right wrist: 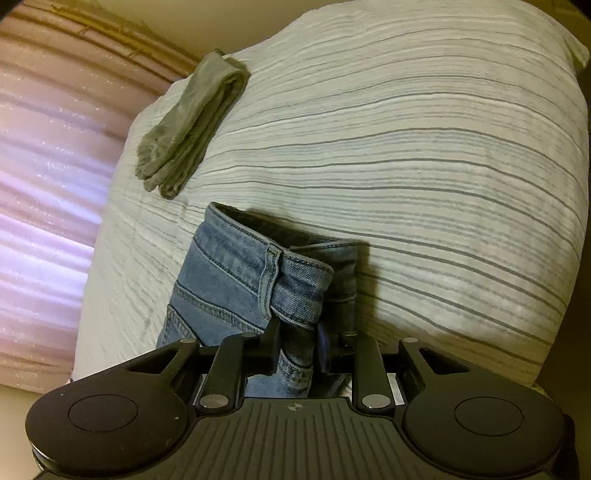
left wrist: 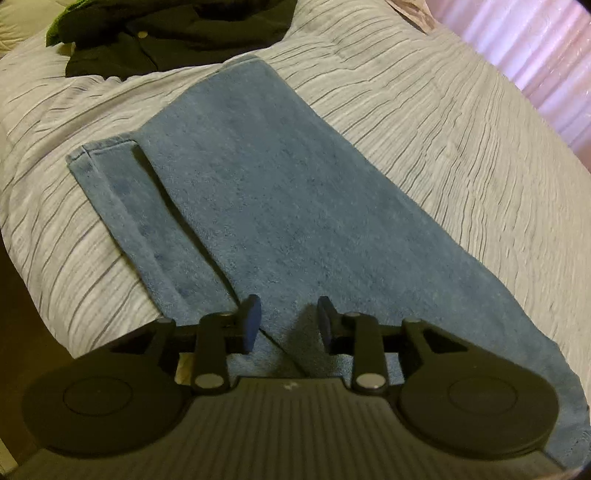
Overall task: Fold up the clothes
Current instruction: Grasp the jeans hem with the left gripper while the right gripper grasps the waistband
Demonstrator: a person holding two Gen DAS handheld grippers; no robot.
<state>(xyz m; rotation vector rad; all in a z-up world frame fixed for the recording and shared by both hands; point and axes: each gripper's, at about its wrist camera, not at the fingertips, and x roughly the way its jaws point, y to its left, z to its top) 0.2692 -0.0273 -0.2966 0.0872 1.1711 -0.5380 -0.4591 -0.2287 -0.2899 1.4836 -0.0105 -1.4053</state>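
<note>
A pair of blue jeans (left wrist: 277, 184) lies folded lengthwise on the striped bedspread (left wrist: 443, 147), legs running away to a hem at the upper left. My left gripper (left wrist: 288, 321) hovers over the near part of the legs, jaws open, nothing between its fingers. In the right wrist view the jeans' waistband (right wrist: 236, 266) stands bunched up off the bedspread (right wrist: 406, 147). My right gripper (right wrist: 300, 334) straddles a fold of that waistband. The left pad touches the denim, a thin dark gap shows at the right pad, so the jaws stand open around it.
A folded grey garment (right wrist: 192, 122) lies near the bed's far left corner. A dark garment (left wrist: 166, 33) with something green (left wrist: 61, 22) beside it sits at the far end. Pink curtains (left wrist: 535, 48) hang beside the bed (right wrist: 44, 184).
</note>
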